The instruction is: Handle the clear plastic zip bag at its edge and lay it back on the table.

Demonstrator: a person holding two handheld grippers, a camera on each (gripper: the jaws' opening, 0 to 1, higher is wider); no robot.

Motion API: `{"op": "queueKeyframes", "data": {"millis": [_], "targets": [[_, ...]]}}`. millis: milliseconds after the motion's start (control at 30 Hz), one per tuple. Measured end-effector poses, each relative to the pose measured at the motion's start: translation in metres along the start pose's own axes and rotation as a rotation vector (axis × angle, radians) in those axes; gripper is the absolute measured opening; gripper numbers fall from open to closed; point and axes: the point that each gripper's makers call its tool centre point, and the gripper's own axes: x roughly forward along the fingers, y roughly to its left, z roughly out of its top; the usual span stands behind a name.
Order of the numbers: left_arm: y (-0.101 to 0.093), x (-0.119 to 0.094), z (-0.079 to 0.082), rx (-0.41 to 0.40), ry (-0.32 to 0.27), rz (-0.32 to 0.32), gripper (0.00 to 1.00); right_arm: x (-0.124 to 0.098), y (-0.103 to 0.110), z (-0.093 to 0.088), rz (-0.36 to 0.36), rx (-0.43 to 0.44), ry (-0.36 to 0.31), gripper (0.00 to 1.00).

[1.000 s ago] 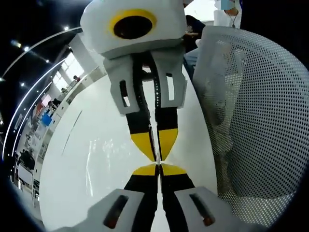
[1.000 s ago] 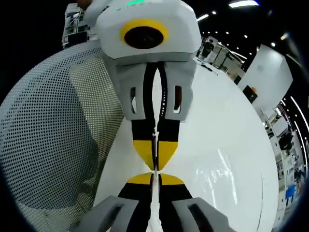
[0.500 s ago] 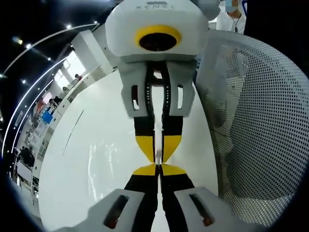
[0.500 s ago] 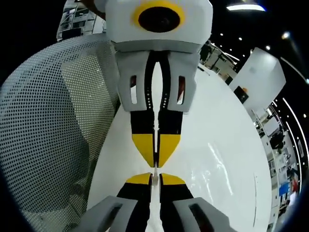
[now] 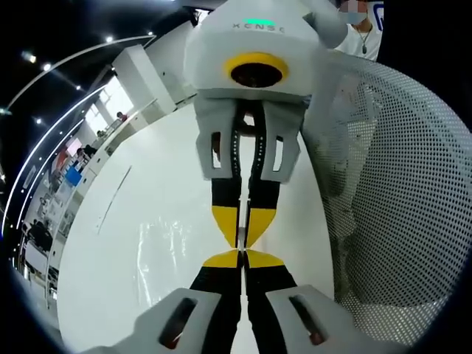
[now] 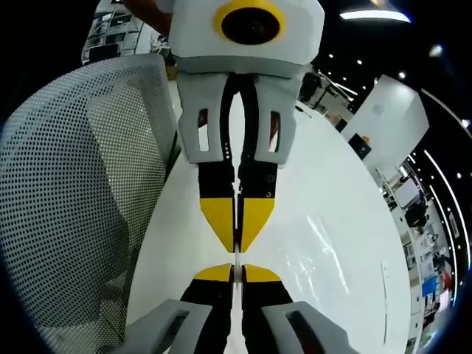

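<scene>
1. Zip bag (image 5: 158,243), left gripper view: clear film, seen as glare and creases over the white table (image 5: 110,295), left of the jaws. Its edge runs up btwn the two grippers as a thin pale strip.
2. Left gripper (image 5: 241,256): jaws clenched tip to tip on the bag edge. Right gripper (image 5: 243,234) faces it from above, tips nearly touching.
3. Right gripper view: right gripper (image 6: 236,270) clamped on the bag edge (image 6: 235,221); film glare right of the jaws.
4. Judgement: lower both grippers together, keep the edge taut and level, release only once the film rests flat.
5. Count: 1 bag, 2 grippers, 1 table, 1 mesh chair back (image 6: 66,206).
</scene>
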Motion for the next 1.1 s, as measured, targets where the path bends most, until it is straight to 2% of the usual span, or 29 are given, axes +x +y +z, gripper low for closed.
{"op": "queueKeyframes", "data": {"millis": [1100], "targets": [[0.003,-0.005,-0.001,-0.008,0.002,-0.005,0.00,-0.011,-0.005,-0.016,-0.020,0.031,0.012,0.00]]}}
